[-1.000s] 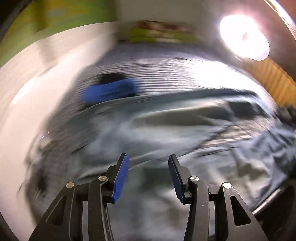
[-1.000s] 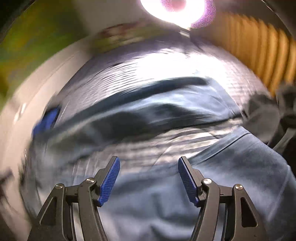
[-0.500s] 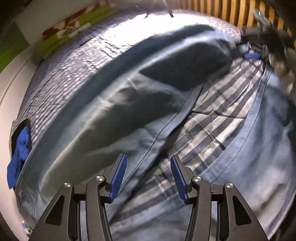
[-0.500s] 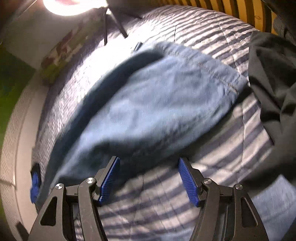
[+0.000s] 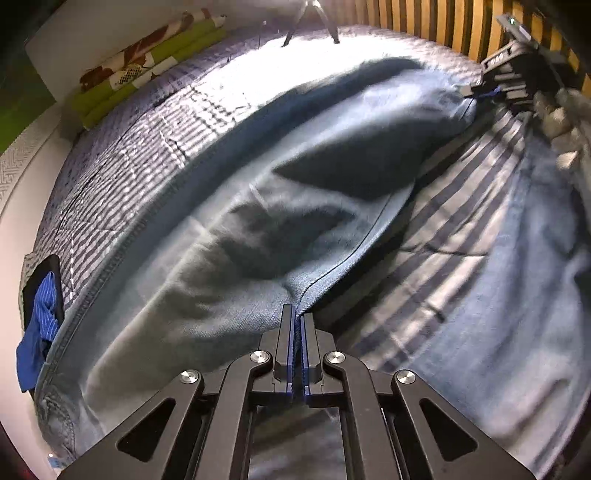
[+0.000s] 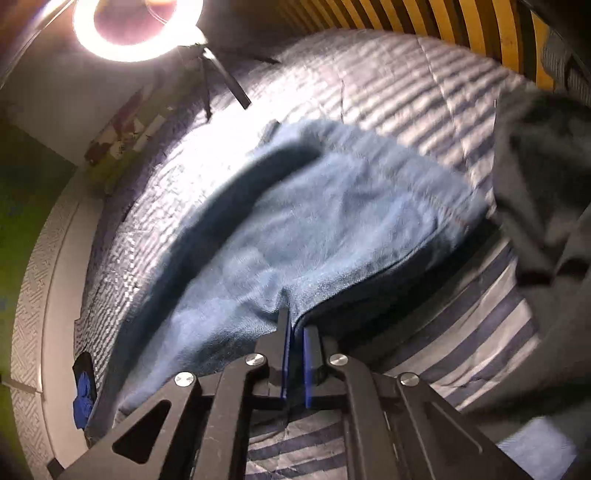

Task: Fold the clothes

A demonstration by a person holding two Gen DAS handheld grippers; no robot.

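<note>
Striped bed (image 5: 436,236), ring lamp (image 6: 136,29) overhead — left gripper (image 5: 298,325) and right gripper (image 6: 294,328) each pinch the jeans (image 5: 236,236) hem. Best lift both evenly, taut, before folding over.

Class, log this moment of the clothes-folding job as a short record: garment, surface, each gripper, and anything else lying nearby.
garment: blue jeans, partly lifted
surface: striped bedcover
left gripper: shut on the jeans' seamed edge
right gripper: shut on the jeans' edge
nearby: blue striped cloth at the bed's edge; dark garment on the right
</note>
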